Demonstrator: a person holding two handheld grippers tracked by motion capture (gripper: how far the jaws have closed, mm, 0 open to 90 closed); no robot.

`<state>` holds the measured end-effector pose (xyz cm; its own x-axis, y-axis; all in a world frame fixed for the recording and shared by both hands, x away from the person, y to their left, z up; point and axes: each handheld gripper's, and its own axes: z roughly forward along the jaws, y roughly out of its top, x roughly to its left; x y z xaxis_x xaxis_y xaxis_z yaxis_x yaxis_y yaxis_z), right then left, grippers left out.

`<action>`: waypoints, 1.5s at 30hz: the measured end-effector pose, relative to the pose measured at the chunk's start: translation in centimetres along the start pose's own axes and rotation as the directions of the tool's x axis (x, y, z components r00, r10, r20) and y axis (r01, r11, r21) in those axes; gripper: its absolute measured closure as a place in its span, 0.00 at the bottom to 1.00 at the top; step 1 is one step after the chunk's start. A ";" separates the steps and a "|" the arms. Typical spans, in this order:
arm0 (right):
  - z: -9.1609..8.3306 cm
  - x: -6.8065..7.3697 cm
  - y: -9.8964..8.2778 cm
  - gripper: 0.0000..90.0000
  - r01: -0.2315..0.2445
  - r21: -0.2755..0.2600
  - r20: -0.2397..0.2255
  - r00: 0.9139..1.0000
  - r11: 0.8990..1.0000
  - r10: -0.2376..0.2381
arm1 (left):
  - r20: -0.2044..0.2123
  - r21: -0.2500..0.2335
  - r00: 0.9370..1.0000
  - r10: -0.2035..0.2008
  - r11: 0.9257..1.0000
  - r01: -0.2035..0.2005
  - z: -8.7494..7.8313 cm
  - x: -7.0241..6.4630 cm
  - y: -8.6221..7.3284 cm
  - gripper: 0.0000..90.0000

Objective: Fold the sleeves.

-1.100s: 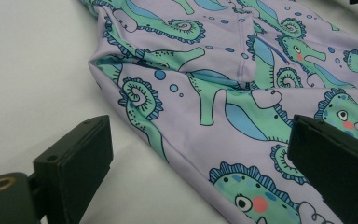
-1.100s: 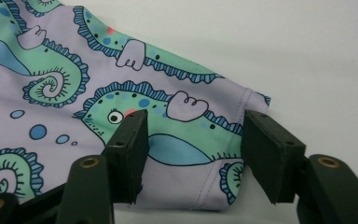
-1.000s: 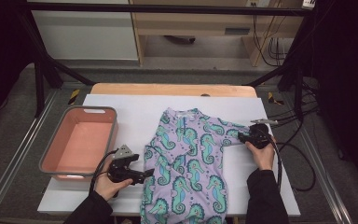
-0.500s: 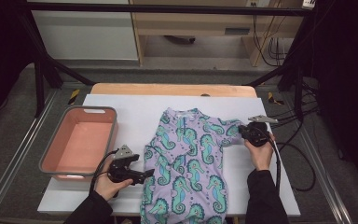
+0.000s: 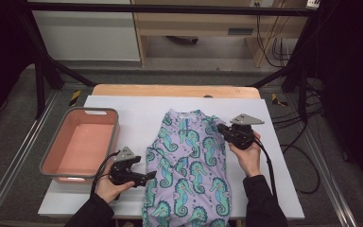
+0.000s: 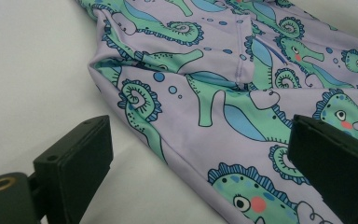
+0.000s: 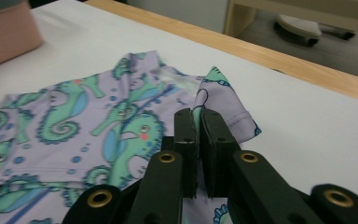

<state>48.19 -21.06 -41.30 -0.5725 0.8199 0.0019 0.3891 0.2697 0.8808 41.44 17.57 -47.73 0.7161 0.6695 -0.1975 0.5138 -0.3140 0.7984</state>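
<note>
Shirt mid-tabletop, bin to its left

The shirt [image 5: 189, 165] lies on the tabletop [image 5: 137, 106], its lower end over the near edge. The bin [image 5: 82, 144] sits left of it, apart. The left tool [image 5: 149, 177] lies at the shirt's left edge; the right tool [image 5: 221, 127] pinches its right sleeve.

Grey floor [image 5: 19, 142], black frame posts [image 5: 40, 90], wooden shelf unit [image 5: 217, 19] behind table.

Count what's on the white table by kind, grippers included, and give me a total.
Seahorse-print garment: 1
Pink bin: 1
Hand-held grippers: 2, the left gripper open beside the garment's edge, the right gripper shut on its sleeve
Total: 4
</note>
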 end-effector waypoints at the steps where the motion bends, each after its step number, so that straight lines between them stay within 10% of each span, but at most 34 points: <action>1: 0.2 0.4 0.0 0.95 0.008 0.004 -0.015 1.000 1.000 -0.008 | -0.001 0.001 1.000 0.001 1.000 -0.001 0.0 0.0 0.0 0.07; 19: 4.6 5.7 -1.7 0.79 0.106 0.136 -0.160 0.983 0.985 -0.084 | -0.003 -0.002 1.000 0.007 1.000 -0.007 -0.1 -0.1 0.0 0.07; 24: 3.1 4.4 -0.9 0.67 0.050 0.085 -0.123 0.992 0.995 -0.039 | -0.002 -0.004 1.000 0.006 1.000 -0.006 -0.1 -0.2 0.1 0.07; 28: 3.2 3.0 -1.7 0.64 0.025 0.148 -0.068 0.998 0.989 -0.015 | -0.002 -0.001 1.000 0.006 1.000 -0.006 -0.1 -0.1 0.0 0.07; 32: 4.6 3.3 -3.0 0.62 0.016 0.215 -0.114 0.993 0.976 0.009 | -0.002 -0.001 1.000 0.008 1.000 -0.008 -0.1 -0.2 0.0 0.07; 45: 4.5 4.8 -3.3 0.92 0.088 0.259 -0.214 0.976 0.962 -0.032 | -0.003 -0.008 1.000 0.003 1.000 -0.003 -0.3 -0.1 0.1 0.07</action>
<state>47.43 -15.73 -46.35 -0.7257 0.6840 0.0747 0.5104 0.4623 0.7251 41.27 17.62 -47.46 0.7161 0.6707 -0.1931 0.5078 -0.3109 0.8034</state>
